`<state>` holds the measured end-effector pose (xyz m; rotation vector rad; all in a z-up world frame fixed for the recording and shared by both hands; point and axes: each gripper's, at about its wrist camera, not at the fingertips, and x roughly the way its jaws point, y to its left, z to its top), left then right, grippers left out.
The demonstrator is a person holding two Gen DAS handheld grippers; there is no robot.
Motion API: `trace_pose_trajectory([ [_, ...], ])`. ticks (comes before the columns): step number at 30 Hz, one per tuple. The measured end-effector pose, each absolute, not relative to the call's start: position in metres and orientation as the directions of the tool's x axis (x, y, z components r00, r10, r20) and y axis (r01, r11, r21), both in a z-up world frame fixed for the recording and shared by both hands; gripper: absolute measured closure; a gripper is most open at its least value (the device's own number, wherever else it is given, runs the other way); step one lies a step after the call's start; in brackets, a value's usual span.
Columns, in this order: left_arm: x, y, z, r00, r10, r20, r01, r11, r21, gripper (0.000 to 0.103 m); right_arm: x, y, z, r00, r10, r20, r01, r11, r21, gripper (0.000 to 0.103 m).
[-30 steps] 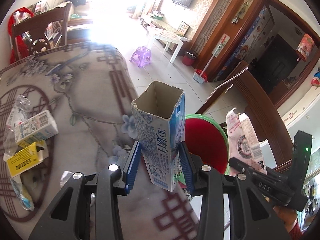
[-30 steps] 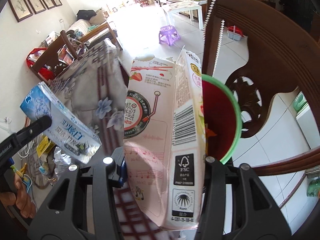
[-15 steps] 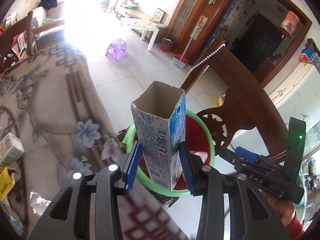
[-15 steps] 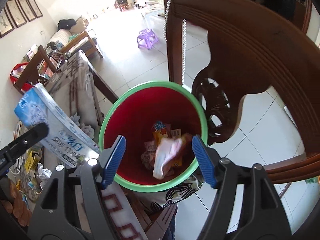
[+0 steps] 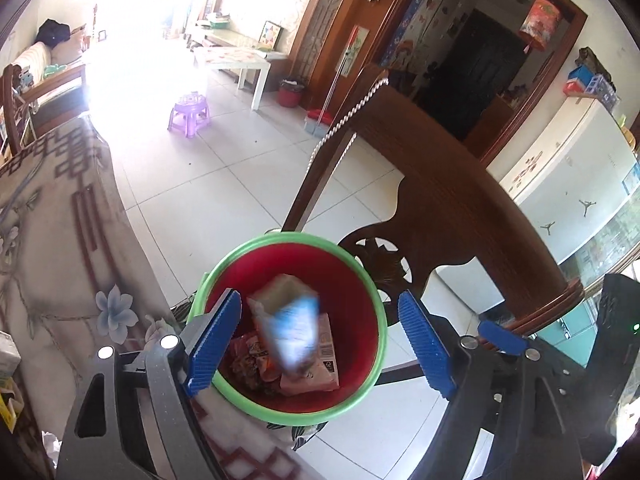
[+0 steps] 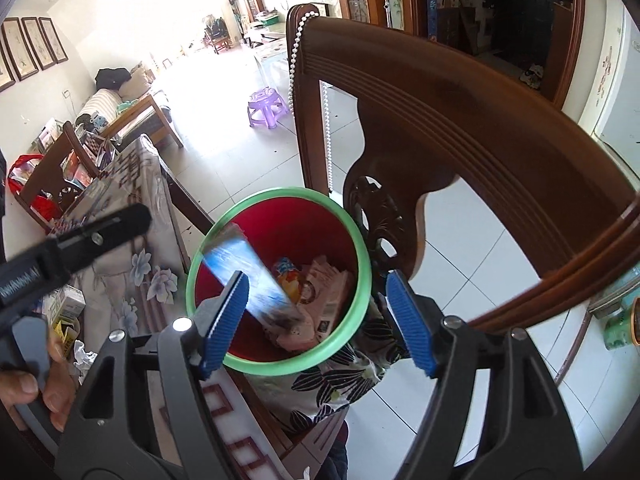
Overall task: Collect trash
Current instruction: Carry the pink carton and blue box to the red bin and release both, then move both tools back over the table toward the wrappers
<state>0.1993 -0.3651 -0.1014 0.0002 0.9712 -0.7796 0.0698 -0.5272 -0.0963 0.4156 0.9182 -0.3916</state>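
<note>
Our left gripper is wide open over the red bin and holds nothing. Our right gripper is wide open over the bin too, and empty. Between the left fingers we see the blue and white carton, all blurry, inside the mouth of the bin. A moment ago the left gripper still squeezed it. Under the carton lies the pink carton with other wrappers. Behind the bin stands the brown chair. Left of the bin is the flowered tablecloth.
</note>
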Motion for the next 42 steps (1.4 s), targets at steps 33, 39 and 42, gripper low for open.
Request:
trace_pose_trajectory([
  [33,0.190,-0.042,-0.129,0.449,-0.450,-0.772,0.216,0.893,-0.395,0.026,0.102,-0.255,-0.108,0.466,0.054,-0.883,0.136,0.982,0.132,0.028],
  [39,0.189,0.012,-0.141,0.469,-0.393,-0.791,0.130,0.917,-0.378,0.026,0.100,-0.202,-0.124,0.397,0.066,-0.915,0.014,0.997,0.078,0.028],
  [42,0.188,0.033,-0.148,0.468,-0.362,-0.806,0.093,0.927,-0.362,0.026,0.099,-0.181,-0.133,0.373,0.087,-0.924,-0.029,0.996,0.082,0.028],
])
